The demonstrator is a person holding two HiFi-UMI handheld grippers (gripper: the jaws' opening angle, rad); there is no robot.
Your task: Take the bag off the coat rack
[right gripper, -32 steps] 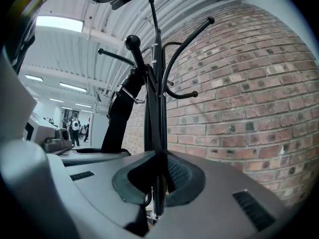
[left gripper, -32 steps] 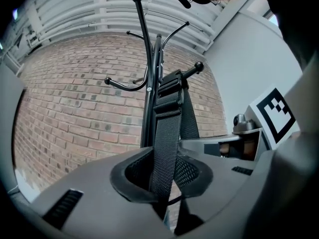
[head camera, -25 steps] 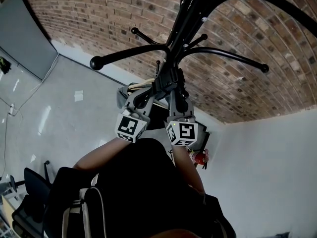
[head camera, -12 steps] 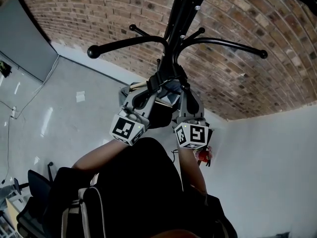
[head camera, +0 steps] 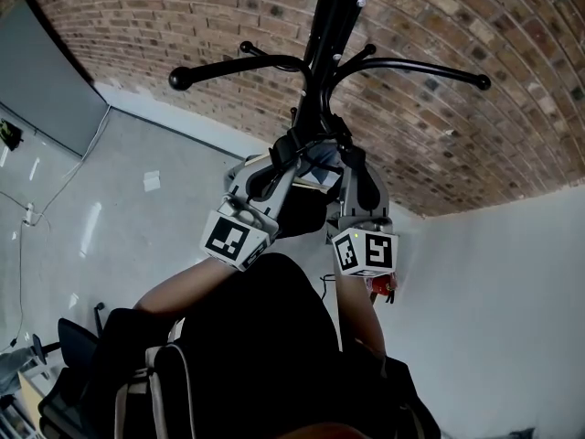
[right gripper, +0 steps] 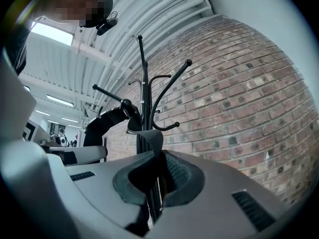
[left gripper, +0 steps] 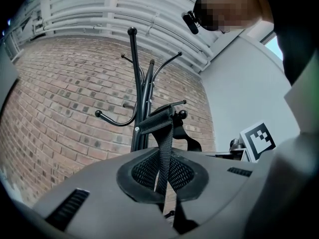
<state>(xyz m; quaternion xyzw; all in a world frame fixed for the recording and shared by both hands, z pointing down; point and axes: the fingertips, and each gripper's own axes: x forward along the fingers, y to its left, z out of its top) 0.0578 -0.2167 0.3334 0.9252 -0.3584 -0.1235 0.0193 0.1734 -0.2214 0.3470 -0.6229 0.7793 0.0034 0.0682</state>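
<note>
The black coat rack stands in front of a brick wall, its hooks spreading out above my grippers. A black bag hangs low in the head view, and its webbing strap runs up to the pole. My left gripper is shut on that strap, which leads up to a knobbed hook. Just to its right, my right gripper is also shut on the strap. Each gripper view shows the webbing pinched between the pads of the left gripper and the right gripper.
The brick wall runs behind the rack, and a white wall lies to the right. A grey panel is on the left. A small red object sits behind my right gripper. A dark chair is at lower left.
My right gripper has shifted right, so the two marker cubes stand farther apart. Both grippers stay shut on the strap. The rack's hooks sit a little higher in the view.
</note>
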